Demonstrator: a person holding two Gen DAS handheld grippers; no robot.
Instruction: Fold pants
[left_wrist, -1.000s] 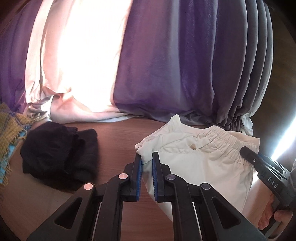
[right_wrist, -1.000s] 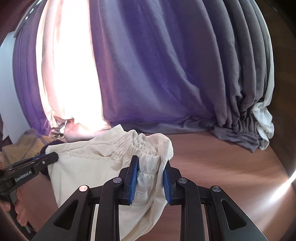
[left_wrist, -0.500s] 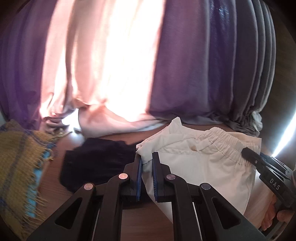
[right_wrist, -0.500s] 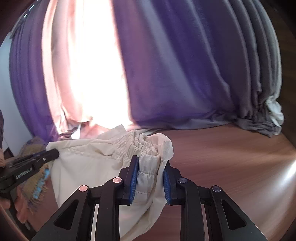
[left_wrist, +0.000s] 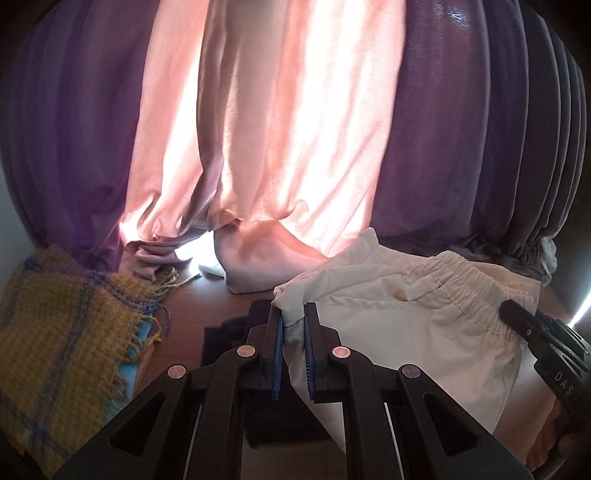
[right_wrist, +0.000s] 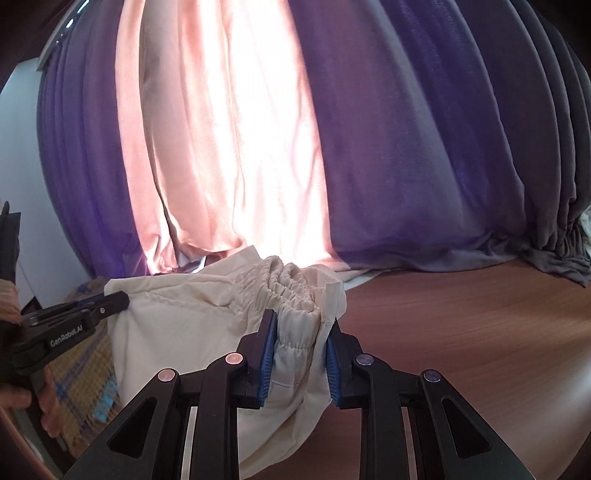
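Left wrist view. You are holding the left gripper with its fingers nearly together, pinching a corner of the cream pants; a narrow gap shows beside the cloth. The pants are hanging lifted between your two tools, elastic waistband to the right, above the wooden counter. Change since a second ago: you are swinging the view leftward. The dark garment that was lying off to the left is now sitting directly under and behind your fingers, and the yellow plaid blanket is filling the left side. The sunlit pink curtain is now centred. Judgement: you are carrying the pants sideways, not yet laying them down for a fold. Writing: "DAS" is readable on the right gripper at the frame's right edge.

Right wrist view. You are keeping the right gripper closed moderately on the gathered waistband of the pants, cloth bunched between the blue pads. The grip looks unchanged; only the backdrop is shifting, the purple curtain giving way to pink. Writing: "GenRobot.AI" is readable on the left gripper, seen at left.
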